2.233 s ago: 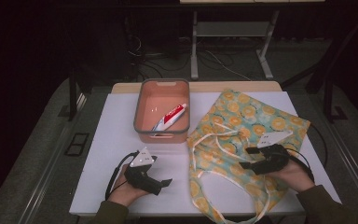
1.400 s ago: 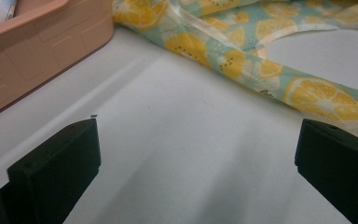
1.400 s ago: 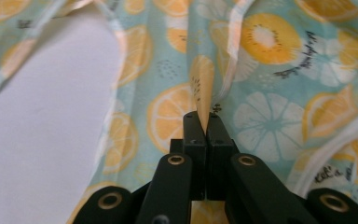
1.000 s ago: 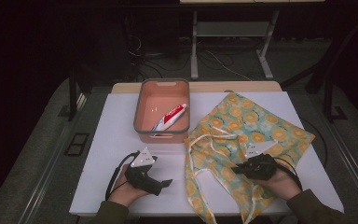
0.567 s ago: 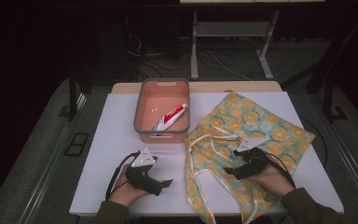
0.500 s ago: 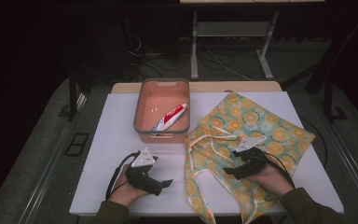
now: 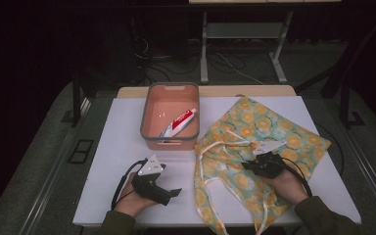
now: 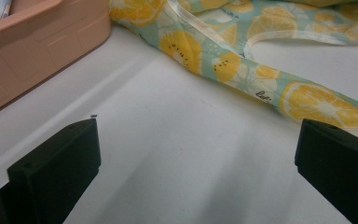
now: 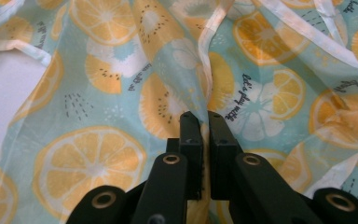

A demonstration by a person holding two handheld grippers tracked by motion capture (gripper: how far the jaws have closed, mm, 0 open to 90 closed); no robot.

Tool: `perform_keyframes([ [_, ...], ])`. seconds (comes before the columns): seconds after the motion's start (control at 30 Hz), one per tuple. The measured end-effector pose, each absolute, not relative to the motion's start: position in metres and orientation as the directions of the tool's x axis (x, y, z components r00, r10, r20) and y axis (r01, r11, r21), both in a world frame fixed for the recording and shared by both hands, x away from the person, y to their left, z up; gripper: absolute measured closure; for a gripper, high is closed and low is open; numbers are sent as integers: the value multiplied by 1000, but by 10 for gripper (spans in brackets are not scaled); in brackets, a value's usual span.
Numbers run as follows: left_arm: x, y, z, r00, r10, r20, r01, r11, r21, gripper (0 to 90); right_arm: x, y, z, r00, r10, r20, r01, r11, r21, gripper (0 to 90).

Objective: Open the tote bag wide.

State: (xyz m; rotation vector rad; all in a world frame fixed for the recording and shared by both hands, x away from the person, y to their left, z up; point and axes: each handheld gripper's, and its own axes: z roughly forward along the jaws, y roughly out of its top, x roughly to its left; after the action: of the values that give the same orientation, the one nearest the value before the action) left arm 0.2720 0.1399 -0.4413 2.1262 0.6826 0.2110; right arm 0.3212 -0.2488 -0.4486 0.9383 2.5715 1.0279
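Left tongs point(image 7: 175, 192): jaws stand wide apart over bare white desk point(image 7: 122, 147), nothing between them; they lie in the person's left hand, well to the left of the bag and nearer the person than the tub.
Tub: the salmon-pink plastic tub point(image 7: 149, 110) sits at the bag's upper left, just beside its edge, with a red-and-white tube of toothpaste point(image 7: 178, 122) lying inside.
Bag: the thin mint-green cloth drawstring bag printed with orange and lemon slices point(image 7: 254, 127) lies flat on the right half of the desk, its pale cords point(image 7: 225, 144) loose near its left edge.
Right tongs point(image 9: 204, 120): jaws have just been closing and now stand together, pinching a raised fold of the bag's cloth near the bag's middle.
Step in hand: likely taking hold of the top layer of cloth, to lift or open the bag.
Next move: probably a gentle upward pull, so that the thin fold does not slip out; the left tongs could then reach across to the bag's mouth.
Change from earlier: the right tongs sit farther left on the bag than they did two seconds ago, and the cloth is spread flatter; the left tongs, tub and tube are unchanged.
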Motion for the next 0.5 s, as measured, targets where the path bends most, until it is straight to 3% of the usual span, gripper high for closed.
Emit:
perform_keyframes([
  [0.5, 272, 139, -442, 837, 539, -94, 393, -474, 788, 0, 334, -276, -407, -716, 692, 88, 476, 392, 788, 889],
])
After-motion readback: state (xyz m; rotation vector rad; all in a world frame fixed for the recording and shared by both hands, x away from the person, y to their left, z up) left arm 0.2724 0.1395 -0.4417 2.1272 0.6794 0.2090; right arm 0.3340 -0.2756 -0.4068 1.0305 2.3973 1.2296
